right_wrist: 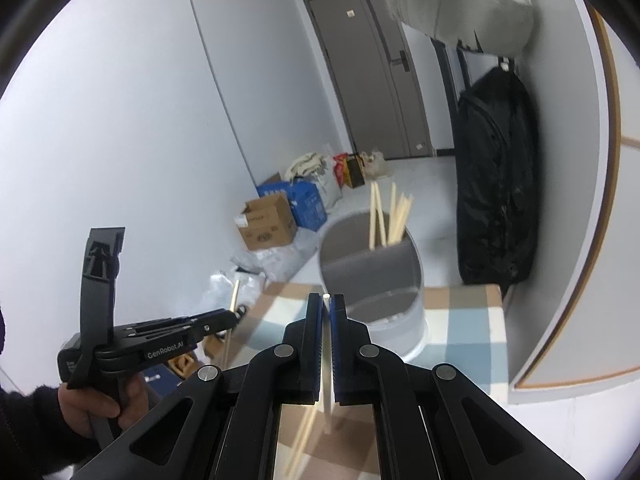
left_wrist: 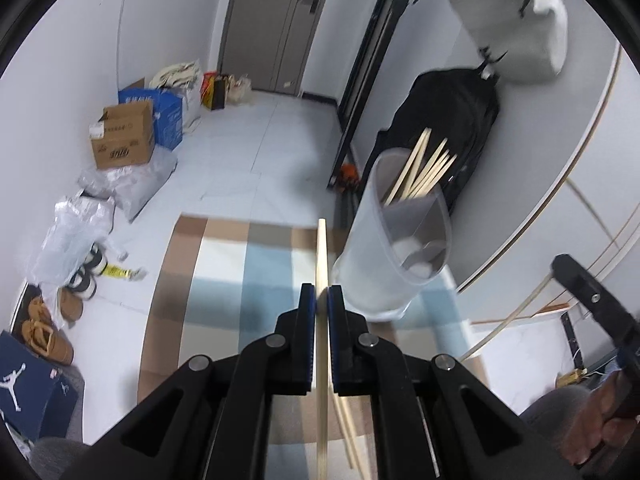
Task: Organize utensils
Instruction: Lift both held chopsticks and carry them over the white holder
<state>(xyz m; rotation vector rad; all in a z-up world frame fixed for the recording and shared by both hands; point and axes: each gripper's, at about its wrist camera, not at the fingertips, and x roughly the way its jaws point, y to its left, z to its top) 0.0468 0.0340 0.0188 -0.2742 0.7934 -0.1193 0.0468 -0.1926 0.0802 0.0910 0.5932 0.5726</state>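
Note:
A translucent grey utensil holder [left_wrist: 396, 240] stands on a checked tablecloth [left_wrist: 240, 272] and holds several wooden chopsticks [left_wrist: 424, 168]. My left gripper [left_wrist: 321, 296] is shut on one wooden chopstick [left_wrist: 322, 248], held just left of the holder, its tip pointing forward. In the right wrist view the holder [right_wrist: 372, 276] stands straight ahead with chopsticks [right_wrist: 390, 212] in its far compartment. My right gripper [right_wrist: 326, 302] is shut on a pale chopstick [right_wrist: 326, 298] whose end shows between the pads. The left gripper [right_wrist: 234, 316] shows at the left with its chopstick [right_wrist: 231, 312].
More loose chopsticks [left_wrist: 352, 432] lie on the cloth below my left gripper. Cardboard and blue boxes [left_wrist: 124, 140], plastic bags and shoes line the floor at the left. A black bag [right_wrist: 496, 184] hangs on the wall right of the table.

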